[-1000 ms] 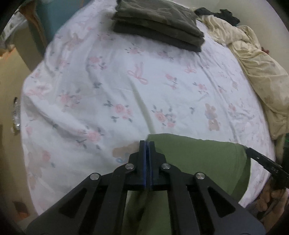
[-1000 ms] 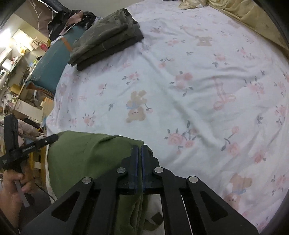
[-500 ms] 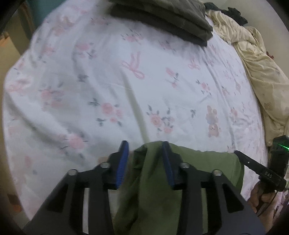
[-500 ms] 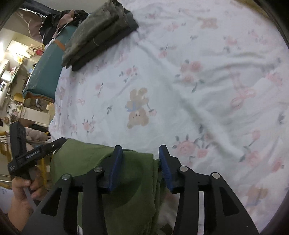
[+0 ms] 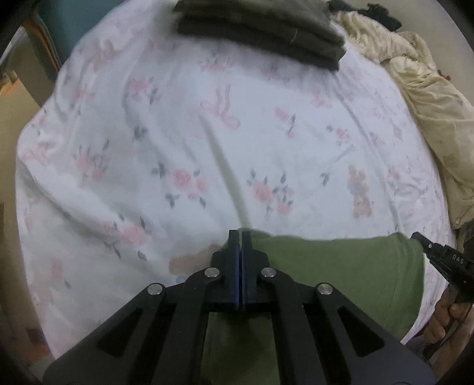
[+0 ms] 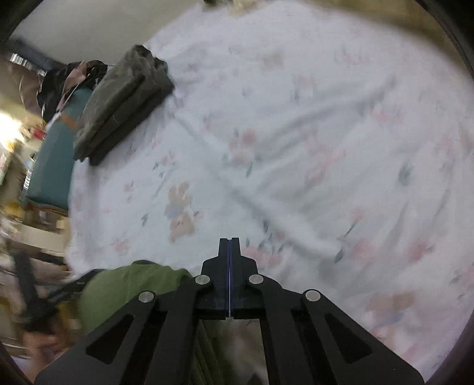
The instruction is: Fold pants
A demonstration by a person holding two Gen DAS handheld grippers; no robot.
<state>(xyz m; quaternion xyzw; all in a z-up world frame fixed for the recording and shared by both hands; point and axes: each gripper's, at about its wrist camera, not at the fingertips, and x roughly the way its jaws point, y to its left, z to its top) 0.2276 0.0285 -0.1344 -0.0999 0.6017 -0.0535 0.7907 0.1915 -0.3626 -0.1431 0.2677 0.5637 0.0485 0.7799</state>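
Note:
The green pants (image 5: 334, 266) lie folded at the near edge of the bed, on a white floral sheet (image 5: 207, 142). My left gripper (image 5: 239, 237) is shut with its tips at the pants' far left corner; whether cloth is pinched is hidden. In the right wrist view the pants (image 6: 127, 287) lie low at the left. My right gripper (image 6: 229, 244) is shut and empty, over bare sheet to the right of the pants. The right gripper's tip also shows in the left wrist view (image 5: 438, 254).
A stack of folded dark pants (image 5: 260, 23) lies at the far side of the bed, also in the right wrist view (image 6: 121, 100). A cream blanket (image 5: 429, 97) is bunched along the right edge. A teal cushion (image 6: 50, 165) and clutter stand off the bed's left.
Both grippers were shut a second ago, open around the green pants' corners half a second ago, and are shut again. The right gripper has moved right, off the pants.

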